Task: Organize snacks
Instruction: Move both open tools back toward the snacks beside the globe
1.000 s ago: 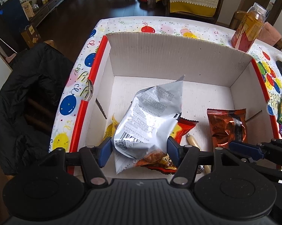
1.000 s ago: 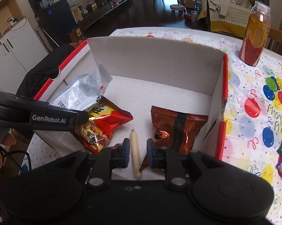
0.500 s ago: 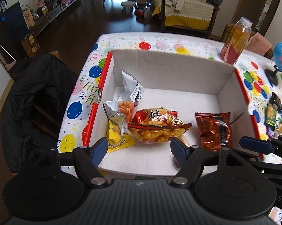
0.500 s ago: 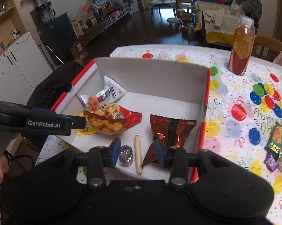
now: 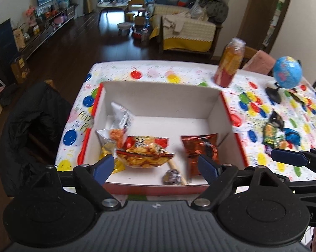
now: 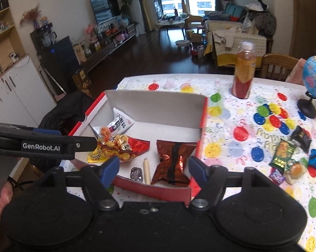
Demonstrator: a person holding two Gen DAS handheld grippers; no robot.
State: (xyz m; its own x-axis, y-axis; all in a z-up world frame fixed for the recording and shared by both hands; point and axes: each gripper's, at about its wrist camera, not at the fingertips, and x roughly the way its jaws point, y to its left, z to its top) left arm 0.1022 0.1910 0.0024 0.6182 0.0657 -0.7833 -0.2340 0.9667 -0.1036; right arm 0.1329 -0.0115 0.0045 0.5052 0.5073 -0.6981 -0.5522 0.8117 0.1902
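Plainly, both grippers hang above the near edge of the cardboard box (image 5: 162, 103) with nothing between their blue pads. The left gripper (image 5: 155, 166) and the right gripper (image 6: 153, 166) have both just been spreading their jaws, which now stand wide and released. The left tool's side, seen from the right wrist, reads "GenRobot.AI". Inside the box lie a silver snack bag (image 5: 120, 117) with small black print too blurred to read, a red-and-yellow chip bag (image 5: 145, 153) bearing a Chinese character, a copper-red foil packet (image 6: 172, 159), a thin sausage stick (image 6: 146, 170) and a foil-wrapped candy (image 6: 136, 173). On the balloon tablecloth (image 6: 231, 126), lettered "Happy", more loose snack packets (image 6: 284, 153) wait right of the box, near a globe (image 6: 315, 77) and a drink bottle (image 6: 244, 71).
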